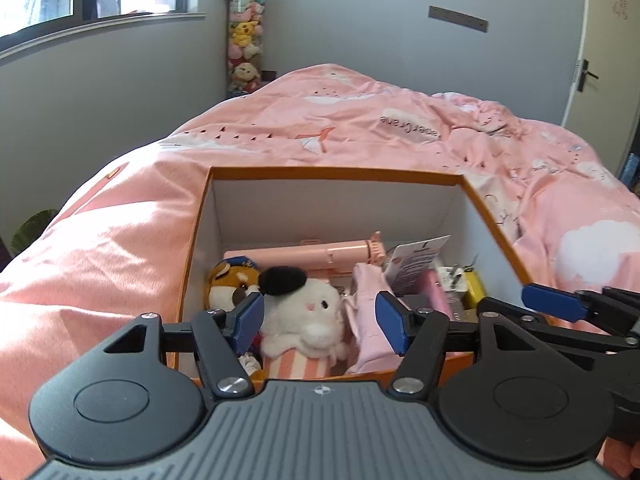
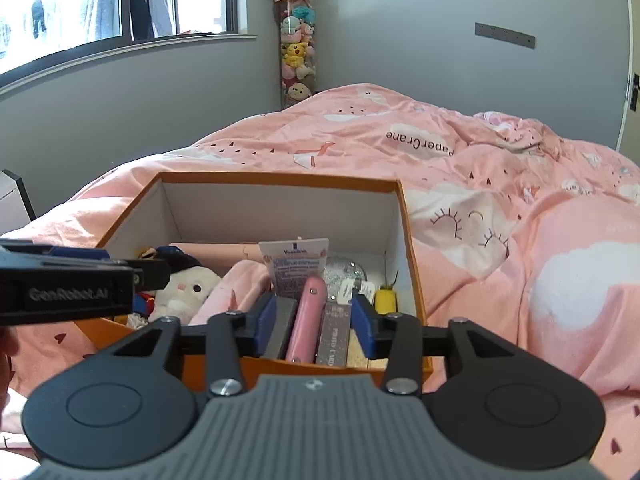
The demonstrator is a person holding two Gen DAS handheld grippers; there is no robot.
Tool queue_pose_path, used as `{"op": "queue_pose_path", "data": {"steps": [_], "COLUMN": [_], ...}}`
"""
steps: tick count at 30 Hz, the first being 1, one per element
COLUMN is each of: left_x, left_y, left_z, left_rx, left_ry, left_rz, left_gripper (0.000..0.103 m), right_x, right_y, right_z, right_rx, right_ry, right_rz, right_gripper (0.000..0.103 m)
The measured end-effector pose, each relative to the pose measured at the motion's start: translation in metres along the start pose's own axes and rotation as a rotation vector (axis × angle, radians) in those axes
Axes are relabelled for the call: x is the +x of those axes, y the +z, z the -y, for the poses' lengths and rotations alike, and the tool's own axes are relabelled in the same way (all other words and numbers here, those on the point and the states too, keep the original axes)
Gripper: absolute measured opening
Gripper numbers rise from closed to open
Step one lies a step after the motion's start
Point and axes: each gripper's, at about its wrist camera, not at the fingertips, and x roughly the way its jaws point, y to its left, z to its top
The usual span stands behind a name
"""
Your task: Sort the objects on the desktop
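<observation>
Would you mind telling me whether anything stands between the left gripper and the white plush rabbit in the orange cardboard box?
Nothing visible does. The left gripper stands open at the near wall of the orange cardboard box, and the white plush rabbit lies straight ahead between its blue pads.

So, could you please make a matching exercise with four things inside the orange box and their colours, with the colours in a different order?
Things:
1. rabbit plush
2. small bottle
3. long case
4. hat on the rabbit plush

Colours:
a. yellow
b. black
c. white
d. pale pink

All are in the orange box.

Pairs: 1-c, 2-a, 3-d, 4-b
</observation>
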Motion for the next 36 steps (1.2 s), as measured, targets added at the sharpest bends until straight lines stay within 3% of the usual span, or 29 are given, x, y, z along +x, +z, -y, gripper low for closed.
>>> {"op": "queue_pose_path", "data": {"steps": [14,36], "left_x": [0.022,0.034], "left_y": [-0.024,-0.029], "left_z": [0.006,0.004], "left_rx": [0.001,-0.017], "left_ry": [0.096,0.118], "left_rz": [-0.042,-0.049], "left_gripper": [0.076,0.091], "right_x": [0.019,0.026], "right_y": [-0.018,-0.028], "right_z": [0.007,0.007], "right_rx": [0.032,0.012], "right_ry": [0.032,0.031], "right_rz": [-0.033,-0.027], "right_gripper": [0.049,0.055]}}
